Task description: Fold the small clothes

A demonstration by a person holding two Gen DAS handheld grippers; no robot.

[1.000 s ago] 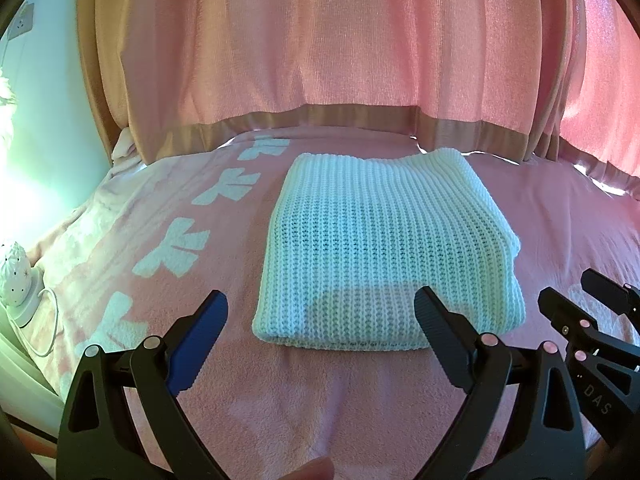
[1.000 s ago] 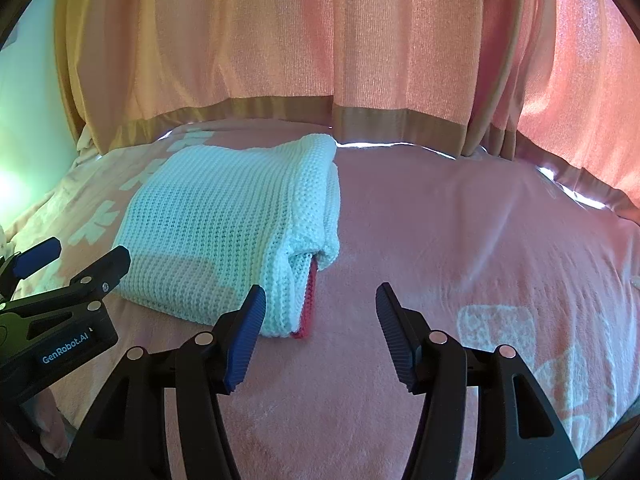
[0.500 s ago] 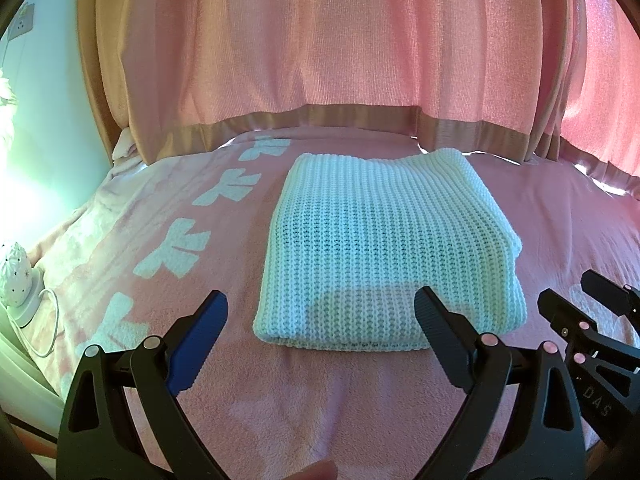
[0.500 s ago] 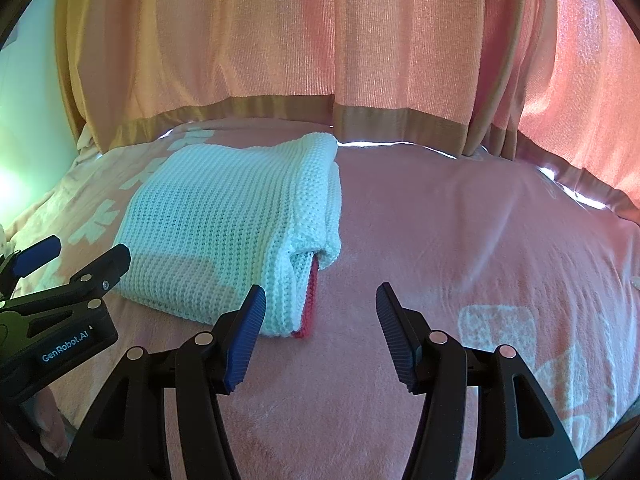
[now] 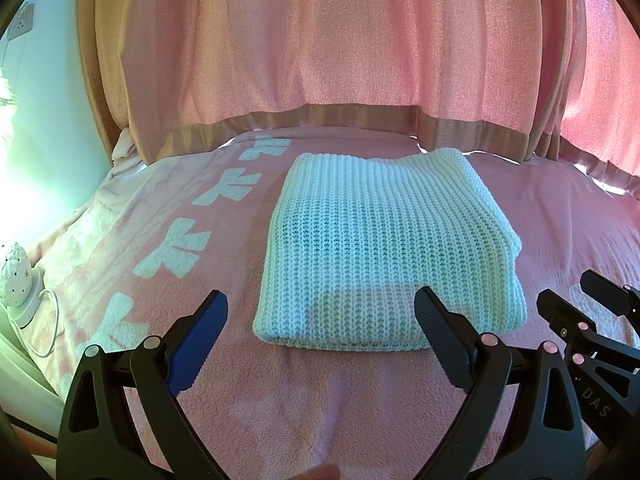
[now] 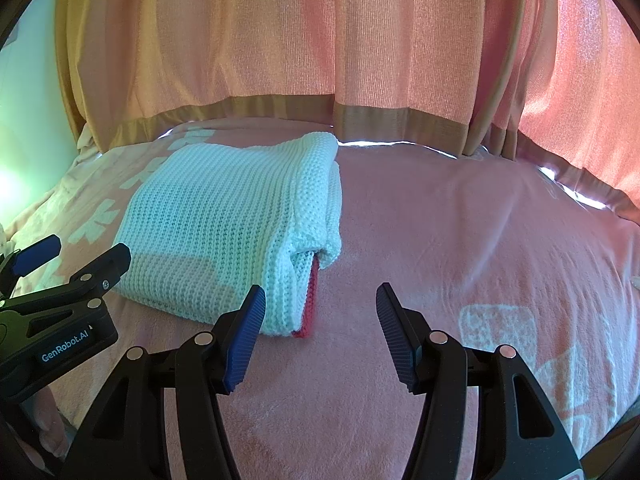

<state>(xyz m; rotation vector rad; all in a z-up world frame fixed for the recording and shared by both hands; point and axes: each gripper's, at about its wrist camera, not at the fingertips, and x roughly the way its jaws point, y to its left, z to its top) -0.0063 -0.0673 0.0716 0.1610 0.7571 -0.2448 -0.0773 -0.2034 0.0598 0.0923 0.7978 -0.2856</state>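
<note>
Your left hand-held gripper (image 5: 320, 336) and right hand-held gripper (image 6: 320, 332) gaped wide, empty; ahead, the white knit sweater (image 5: 384, 248) lay folded on the bed (image 6: 460, 240), seemingly finished.

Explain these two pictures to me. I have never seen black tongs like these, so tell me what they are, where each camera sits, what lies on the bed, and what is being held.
The black tongs are hand-held two-finger grippers, one in each of a person's hands; there is no robot arm. Each picture comes from a fisheye camera on one gripper, looking forward along its fingers. One shows the left gripper, the other the right gripper. Both are open and hold nothing. On the pink blanket lies a folded white knit sweater, with a red edge peeking out underneath. Pink curtains hang behind.
</note>
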